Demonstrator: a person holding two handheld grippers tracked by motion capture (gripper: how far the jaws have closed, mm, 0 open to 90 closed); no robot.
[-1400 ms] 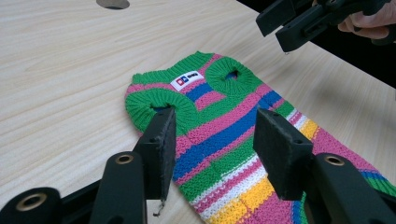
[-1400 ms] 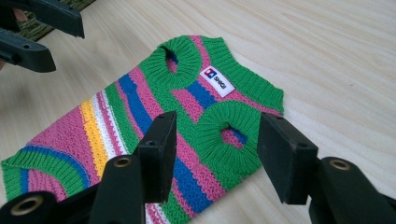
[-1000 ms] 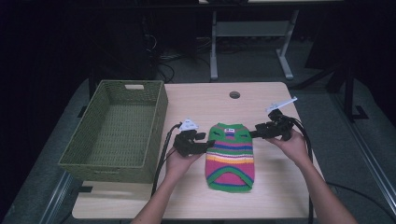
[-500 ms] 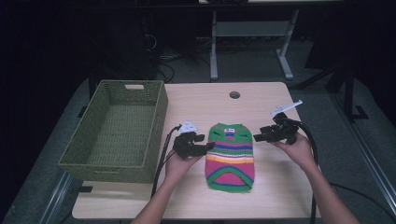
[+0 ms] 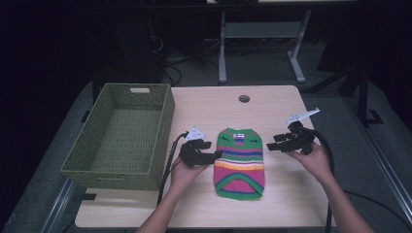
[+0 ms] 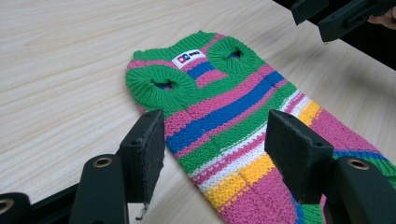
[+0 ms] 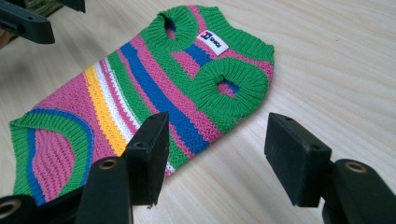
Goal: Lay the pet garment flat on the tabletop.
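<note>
A small knitted sweater (image 5: pixel 240 161) in green, pink, blue, yellow and white stripes lies flat on the wooden table (image 5: pixel 214 104); its two arm holes and white label face up (image 6: pixel 189 58) (image 7: pixel 212 41). My left gripper (image 5: pixel 216 155) sits at the sweater's left edge, and its jaws have just been opening, with nothing pressed between them (image 6: pixel 212 149). My right gripper (image 5: pixel 270 145) hovers off the sweater's right edge; its jaws have also just been opening, with bare table and the sweater's edge showing between them (image 7: pixel 217 154).
A green woven basket (image 5: pixel 121 167), empty inside, stands at the table's left. A round cable hole (image 5: pixel 244 98) is in the tabletop at the back. Black cables trail from both grippers. Table legs and dark floor lie beyond the far edge.
My right gripper has drawn away from the sweater's upper right corner to the right. The left gripper has stayed beside the left edge. The sweater lies flat, released.
</note>
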